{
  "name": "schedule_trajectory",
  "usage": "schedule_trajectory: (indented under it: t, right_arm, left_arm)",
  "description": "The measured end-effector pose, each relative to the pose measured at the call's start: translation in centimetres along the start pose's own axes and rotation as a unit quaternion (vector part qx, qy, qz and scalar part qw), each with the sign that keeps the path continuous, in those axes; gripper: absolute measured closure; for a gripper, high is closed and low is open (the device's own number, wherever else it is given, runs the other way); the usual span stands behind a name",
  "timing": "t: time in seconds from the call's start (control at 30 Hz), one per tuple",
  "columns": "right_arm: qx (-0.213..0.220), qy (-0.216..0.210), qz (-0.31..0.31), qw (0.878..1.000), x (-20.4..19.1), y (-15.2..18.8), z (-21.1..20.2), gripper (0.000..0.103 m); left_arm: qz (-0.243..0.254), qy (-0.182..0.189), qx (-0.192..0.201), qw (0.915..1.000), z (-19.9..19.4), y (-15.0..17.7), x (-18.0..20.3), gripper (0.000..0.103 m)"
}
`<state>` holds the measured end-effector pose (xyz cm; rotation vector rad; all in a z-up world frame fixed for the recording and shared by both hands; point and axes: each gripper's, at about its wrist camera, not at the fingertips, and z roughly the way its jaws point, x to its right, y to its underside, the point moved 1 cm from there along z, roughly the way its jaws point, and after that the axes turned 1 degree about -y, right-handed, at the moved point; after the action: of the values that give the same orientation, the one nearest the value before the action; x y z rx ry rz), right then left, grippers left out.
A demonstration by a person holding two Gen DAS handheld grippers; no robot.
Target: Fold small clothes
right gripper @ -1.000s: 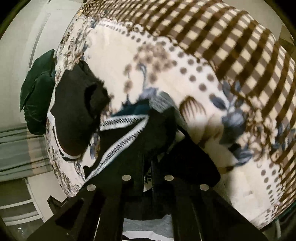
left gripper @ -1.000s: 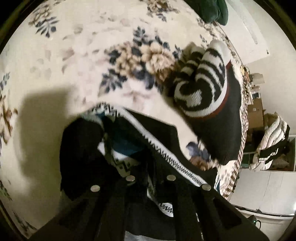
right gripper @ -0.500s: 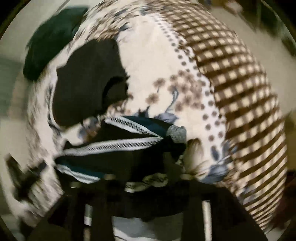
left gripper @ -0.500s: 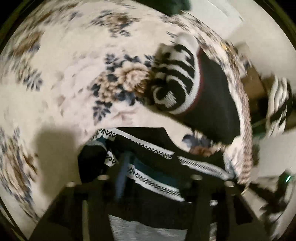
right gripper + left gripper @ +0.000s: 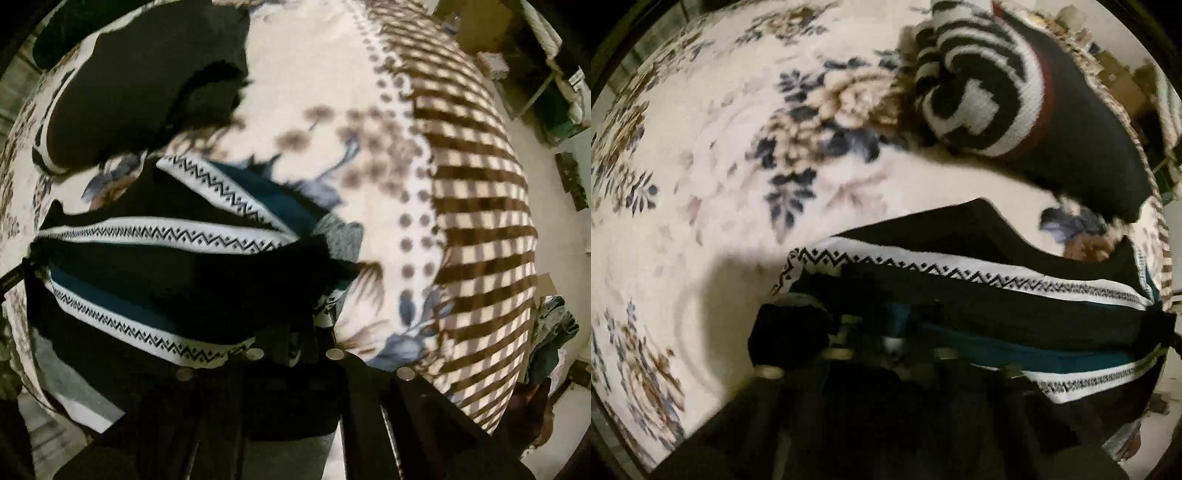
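Observation:
A small black garment with white zigzag bands and teal stripes point(image 5: 979, 291) hangs stretched between my two grippers over a floral blanket point(image 5: 720, 155). My left gripper point(image 5: 886, 332) is shut on its left end. My right gripper point(image 5: 295, 343) is shut on its right end, and the garment point(image 5: 166, 266) spreads to the left in that view. The fingertips are hidden by the cloth in both views.
A folded black garment with black-and-white bands and a red line point(image 5: 1034, 110) lies on the blanket beyond the held one; it shows black in the right wrist view point(image 5: 140, 85). The blanket's brown checked border point(image 5: 480, 221) runs along the bed edge at right, with room clutter beyond.
Both grippers have moved apart and lifted, pulling the garment from a bunched lump into a taut horizontal span. The folded garment sits farther up in both views.

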<state>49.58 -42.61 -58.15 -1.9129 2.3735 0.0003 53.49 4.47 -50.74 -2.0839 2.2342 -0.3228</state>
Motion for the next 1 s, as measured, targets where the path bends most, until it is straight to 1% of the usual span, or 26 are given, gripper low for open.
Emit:
schedule_trajectory:
  t: [0.07, 0.13, 0.23, 0.33, 0.47, 0.57, 0.63, 0.67, 0.73, 0.77, 0.8, 0.83, 0.87, 0.9, 0.93, 0.97, 1.0]
  right_arm:
    - [0.021, -0.014, 0.016, 1.0, 0.5, 0.1, -0.9, 0.099]
    - [0.044, -0.019, 0.022, 0.999, 0.9, 0.2, -2.0, 0.099]
    - [0.073, -0.026, 0.03, 0.997, 1.4, 0.3, -3.5, 0.099]
    - [0.09, -0.027, 0.031, 0.995, 0.5, -0.3, -4.3, 0.099]
    - [0.093, -0.022, 0.033, 0.995, -0.8, -1.7, -3.8, 0.099]
    - [0.086, -0.011, 0.037, 0.996, -1.0, -2.5, -2.1, 0.099]
    - [0.079, -0.002, 0.038, 0.996, -0.9, -2.9, -1.0, 0.099]
    - [0.072, -0.003, 0.042, 0.997, -0.7, -3.0, -0.4, 0.099]
    - [0.054, -0.024, 0.068, 0.996, 0.1, -3.2, 0.7, 0.099]
    - [0.048, -0.034, 0.079, 0.995, 0.6, -3.2, 0.9, 0.097]
    - [0.044, -0.053, 0.098, 0.993, 1.2, -3.1, 0.8, 0.089]
    - [0.045, -0.069, 0.112, 0.99, 1.7, -3.0, 0.4, 0.084]
    - [0.052, -0.088, 0.123, 0.987, 2.2, -2.7, -0.3, 0.068]
    - [0.061, -0.097, 0.13, 0.985, 2.7, -2.3, -1.1, 0.051]
    - [0.069, -0.1, 0.136, 0.983, 3.2, -1.9, -1.9, 0.045]
    - [0.076, -0.108, 0.141, 0.981, 3.6, -1.3, -2.7, 0.04]
    - [0.081, -0.123, 0.147, 0.978, 4.1, -0.7, -3.3, 0.04]
  left_arm:
    - [-0.006, 0.006, 0.029, 0.9995, -1.2, 0.2, -0.6, 0.097]
    - [-0.027, 0.012, 0.048, 0.9984, -2.4, 0.2, -1.8, 0.098]
    - [-0.05, 0.016, 0.06, 0.9968, -3.4, 0.2, -3.2, 0.098]
    - [-0.066, 0.019, 0.061, 0.9957, -3.5, -0.2, -4.0, 0.098]
    - [-0.086, 0.026, 0.056, 0.9944, -2.4, -1.5, -4.5, 0.098]
    - [-0.084, 0.022, 0.048, 0.9951, -1.4, -2.1, -4.4, 0.098]
    - [-0.081, 0.021, 0.032, 0.996, -0.4, -2.4, -4.4, 0.097]
    - [-0.084, 0.025, 0.022, 0.996, 0.2, -2.5, -4.6, 0.095]
    - [-0.093, 0.033, 0.011, 0.995, 0.4, -2.5, -5.0, 0.093]
    - [-0.107, 0.047, 0.008, 0.9931, 0.2, -2.5, -5.4, 0.092]
    - [-0.119, 0.06, 0.007, 0.991, -0.2, -2.4, -5.8, 0.09]
    - [-0.127, 0.066, 0.008, 0.9897, -0.6, -2.3, -6.2, 0.079]
    - [-0.142, 0.072, 0.01, 0.9871, -1.4, -2.0, -6.7, 0.066]
    - [-0.153, 0.079, 0.012, 0.985, -2.0, -1.7, -7.1, 0.062]
    - [-0.165, 0.091, 0.018, 0.982, -2.8, -1.2, -7.5, 0.058]
    - [-0.176, 0.104, 0.023, 0.9786, -3.4, -0.7, -7.9, 0.052]
    - [-0.186, 0.116, 0.022, 0.9754, -4.0, 0.1, -8.2, 0.048]
